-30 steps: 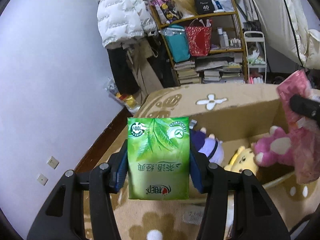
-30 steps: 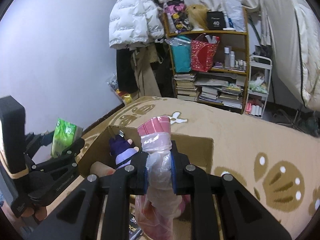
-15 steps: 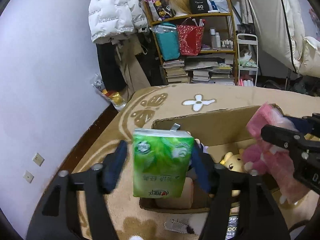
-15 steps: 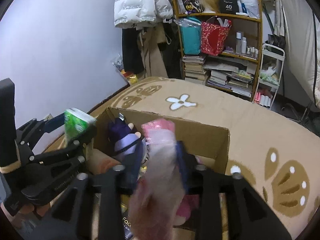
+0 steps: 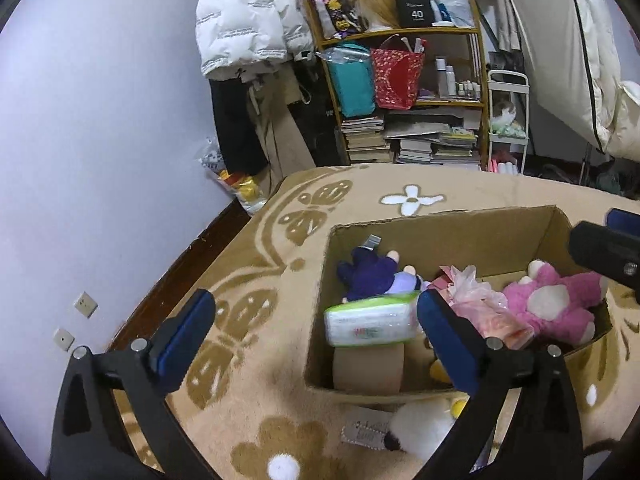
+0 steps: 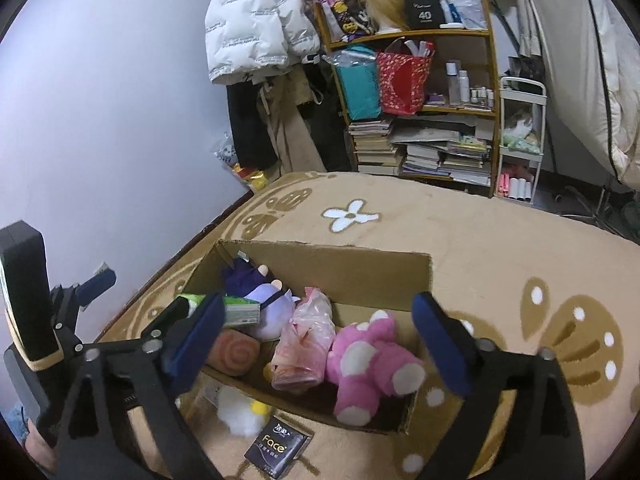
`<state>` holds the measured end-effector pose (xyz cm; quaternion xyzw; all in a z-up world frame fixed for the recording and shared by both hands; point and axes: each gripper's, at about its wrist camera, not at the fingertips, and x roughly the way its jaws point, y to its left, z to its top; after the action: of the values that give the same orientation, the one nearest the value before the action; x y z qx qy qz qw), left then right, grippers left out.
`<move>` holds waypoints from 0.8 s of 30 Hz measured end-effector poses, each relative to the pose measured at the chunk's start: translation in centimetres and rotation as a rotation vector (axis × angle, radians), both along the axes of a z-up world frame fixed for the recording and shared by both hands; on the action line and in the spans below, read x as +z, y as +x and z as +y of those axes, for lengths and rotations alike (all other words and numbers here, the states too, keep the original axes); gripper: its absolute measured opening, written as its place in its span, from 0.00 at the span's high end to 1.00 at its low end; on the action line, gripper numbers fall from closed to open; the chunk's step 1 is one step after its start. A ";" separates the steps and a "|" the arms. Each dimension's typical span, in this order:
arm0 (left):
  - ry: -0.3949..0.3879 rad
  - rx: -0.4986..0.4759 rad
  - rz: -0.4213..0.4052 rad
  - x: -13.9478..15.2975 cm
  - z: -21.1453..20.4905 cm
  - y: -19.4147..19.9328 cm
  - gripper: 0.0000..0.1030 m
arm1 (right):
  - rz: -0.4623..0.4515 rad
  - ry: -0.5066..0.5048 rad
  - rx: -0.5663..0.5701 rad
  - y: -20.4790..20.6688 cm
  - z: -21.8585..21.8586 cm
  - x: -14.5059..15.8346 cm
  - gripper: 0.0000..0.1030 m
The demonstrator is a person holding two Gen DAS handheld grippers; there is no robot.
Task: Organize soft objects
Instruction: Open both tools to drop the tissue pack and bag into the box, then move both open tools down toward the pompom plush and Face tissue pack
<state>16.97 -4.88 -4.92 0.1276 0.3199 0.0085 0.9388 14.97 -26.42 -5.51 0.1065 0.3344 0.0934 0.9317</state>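
Note:
An open cardboard box [image 5: 448,232] [image 6: 340,260] sits on the patterned bed cover. Inside lie a green tissue pack [image 5: 370,318] [image 6: 240,309], a purple doll [image 5: 376,274] [image 6: 264,292], a pink plastic bag [image 5: 480,304] [image 6: 306,340], a pink plush bear [image 5: 552,304] [image 6: 372,364] and a tan roll-shaped plush [image 6: 234,354]. My left gripper [image 5: 316,320] is open and empty above the box's left edge. My right gripper [image 6: 320,336] is open and empty above the box.
A white plush [image 5: 420,426] [image 6: 240,410] and a dark "Face" tissue pack [image 6: 278,446] lie on the cover in front of the box. A wall stands at the left. A cluttered shelf [image 5: 404,92] and hanging coats stand beyond the bed.
Both grippers opened. The green tissue pack dropped from the left gripper into the box, and the pink plastic bag dropped from the right gripper into the box.

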 end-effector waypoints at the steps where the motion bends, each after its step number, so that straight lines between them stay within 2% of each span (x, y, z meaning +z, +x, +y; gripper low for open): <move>1: -0.007 0.006 -0.001 0.1 0.3 -0.2 0.03 | -0.006 0.000 -0.007 -0.2 -0.1 0.2 0.00; 5: -0.060 0.019 0.017 1.1 1.9 -1.1 0.03 | -0.011 0.006 -0.028 -1.1 -0.3 0.8 0.00; 14: -0.110 0.028 0.026 2.9 4.2 -3.4 0.03 | -0.025 0.006 -0.025 -3.7 0.3 2.2 0.00; 20: -0.069 0.010 0.026 3.0 4.2 -5.1 0.03 | -0.025 0.004 -0.028 -5.4 0.7 2.3 0.00; 24: -0.098 0.008 0.039 2.7 4.3 -5.9 0.03 | -0.018 0.002 -0.033 -6.4 1.1 1.7 0.00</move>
<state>11.06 -0.57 -2.17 0.0805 0.3387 -0.0060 0.9374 8.59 -25.27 -3.84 0.1123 0.3240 0.0792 0.9360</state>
